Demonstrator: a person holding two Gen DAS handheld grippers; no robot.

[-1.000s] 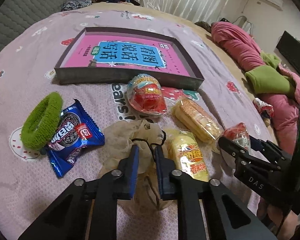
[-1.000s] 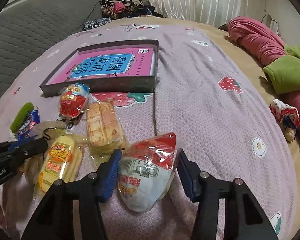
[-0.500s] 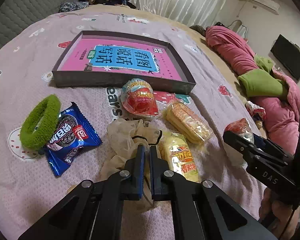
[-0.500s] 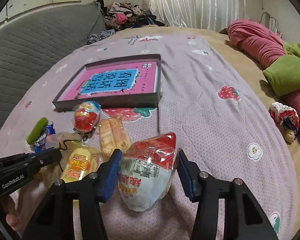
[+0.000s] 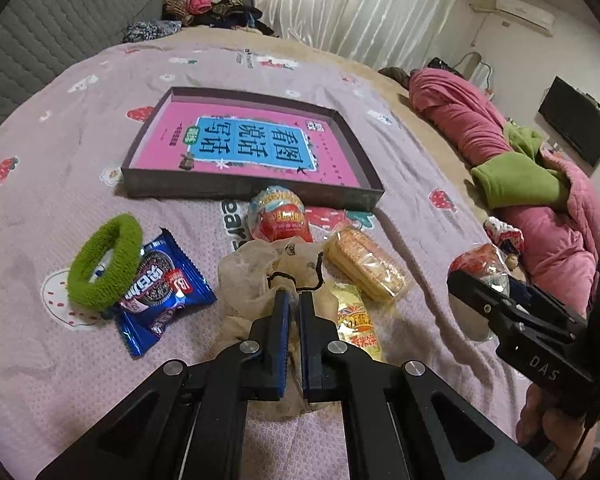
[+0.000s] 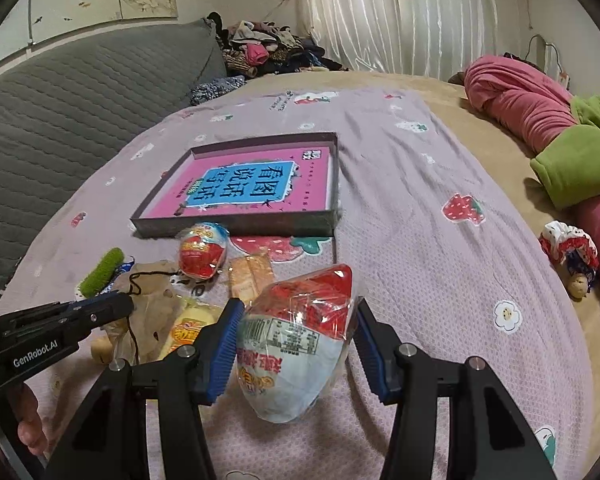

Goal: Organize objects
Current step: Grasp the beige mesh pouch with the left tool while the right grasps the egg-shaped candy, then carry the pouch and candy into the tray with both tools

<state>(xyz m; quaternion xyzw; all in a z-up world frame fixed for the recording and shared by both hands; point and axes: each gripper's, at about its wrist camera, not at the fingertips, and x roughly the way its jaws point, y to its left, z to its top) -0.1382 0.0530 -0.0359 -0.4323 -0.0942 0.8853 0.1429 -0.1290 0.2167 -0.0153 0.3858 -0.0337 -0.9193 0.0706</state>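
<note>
The lilac bedspread point(image 6: 420, 208) printed with strawberries and small flowers serves as the landmark — everything else sits around its edges. Beyond its far edge hangs a pale pleated curtain point(image 6: 400, 12), and at the far left corner lies a heap of mixed clothes point(image 6: 268, 48). Along its left side runs a grey quilted headboard point(image 6: 80, 92). Off its right side a pink quilt point(image 5: 480, 124) is bundled up with a green blanket point(image 6: 576, 164) folded into it. Just past the right edge lies a small doll point(image 6: 572, 256) — perhaps a rag doll, too small to be sure. Farther right, a dark screen point(image 5: 576, 132) hangs on the wall, an air conditioner point(image 5: 524, 10) above it.
</note>
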